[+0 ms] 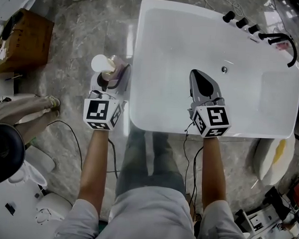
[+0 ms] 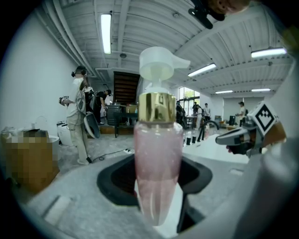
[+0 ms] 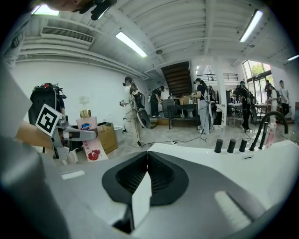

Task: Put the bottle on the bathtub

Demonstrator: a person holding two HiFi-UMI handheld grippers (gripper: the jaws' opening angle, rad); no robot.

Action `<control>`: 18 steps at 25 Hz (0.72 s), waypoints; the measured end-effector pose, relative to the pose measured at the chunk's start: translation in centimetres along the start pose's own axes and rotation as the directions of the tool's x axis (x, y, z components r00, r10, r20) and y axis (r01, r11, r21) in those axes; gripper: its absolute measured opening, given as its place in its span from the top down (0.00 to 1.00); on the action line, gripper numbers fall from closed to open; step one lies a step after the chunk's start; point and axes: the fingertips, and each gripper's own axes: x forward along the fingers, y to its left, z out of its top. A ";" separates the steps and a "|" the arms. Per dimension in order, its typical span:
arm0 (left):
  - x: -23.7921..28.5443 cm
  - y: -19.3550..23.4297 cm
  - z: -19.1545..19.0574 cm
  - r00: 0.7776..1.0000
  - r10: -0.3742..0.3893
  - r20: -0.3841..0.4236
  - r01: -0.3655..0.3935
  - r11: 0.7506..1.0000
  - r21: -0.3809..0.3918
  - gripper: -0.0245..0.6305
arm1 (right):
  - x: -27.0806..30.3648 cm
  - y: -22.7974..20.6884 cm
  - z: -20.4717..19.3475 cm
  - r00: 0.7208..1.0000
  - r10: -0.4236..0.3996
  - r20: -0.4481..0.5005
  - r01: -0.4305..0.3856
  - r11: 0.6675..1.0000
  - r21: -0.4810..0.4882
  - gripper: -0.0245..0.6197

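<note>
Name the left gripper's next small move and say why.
Probably carry the pink bottle sideways to above the bathtub rim. The left gripper is shut on it, and it hangs over the floor just left of the tub's edge, so lowering here would miss.

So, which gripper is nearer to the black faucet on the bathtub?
Right. The right gripper is over the bathtub basin, with the black faucet ahead to its right. The left gripper, holding the bottle, is beyond the bathtub's left edge, over the floor.
</note>
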 end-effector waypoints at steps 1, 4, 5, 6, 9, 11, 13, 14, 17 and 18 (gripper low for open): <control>0.4 0.0 -0.7 1.000 0.002 -0.004 -0.002 1.000 -0.001 0.63 | 0.3 -0.3 -0.6 1.000 0.001 -0.005 -0.001 1.000 0.001 0.96; 1.2 0.0 -2.6 1.000 0.009 -0.013 -0.009 1.000 -0.012 0.63 | 0.9 -0.6 -2.4 1.000 0.005 -0.018 -0.005 1.000 0.009 0.96; 1.5 0.0 -3.2 1.000 0.010 -0.017 -0.011 1.000 -0.015 0.63 | 1.1 -0.6 -3.0 1.000 0.008 -0.023 -0.008 1.000 0.013 0.96; 1.8 0.0 -3.8 1.000 0.012 -0.021 -0.013 1.000 -0.017 0.63 | 1.4 -0.6 -3.5 1.000 0.011 -0.028 -0.010 1.000 0.015 0.96; 2.8 0.2 -5.4 0.999 0.016 -0.028 -0.016 1.000 -0.018 0.63 | 2.3 -0.9 -4.9 0.999 0.018 -0.036 -0.017 1.000 0.021 0.96; 3.6 0.4 -6.4 0.999 0.018 -0.029 -0.019 1.000 -0.024 0.63 | 3.1 -1.2 -5.8 0.999 0.021 -0.041 -0.020 0.999 0.027 0.96; 4.2 0.7 -7.3 0.999 0.019 -0.033 -0.020 0.999 -0.029 0.63 | 4.0 -1.3 -6.8 0.998 0.028 -0.052 -0.027 0.999 0.028 0.96; 4.5 0.8 -7.8 0.999 0.019 -0.036 -0.020 0.999 -0.031 0.63 | 4.4 -1.2 -7.2 0.998 0.034 -0.058 -0.033 0.999 0.027 0.96; 5.4 1.3 -9.3 0.999 0.024 -0.046 -0.025 0.999 -0.037 0.63 | 5.7 -1.0 -8.3 0.996 0.050 -0.069 -0.048 0.998 0.028 0.96; 5.7 1.4 -9.8 0.998 0.027 -0.049 -0.028 0.999 -0.038 0.63 | 6.1 -1.1 -8.7 0.996 0.054 -0.071 -0.052 0.998 0.030 0.96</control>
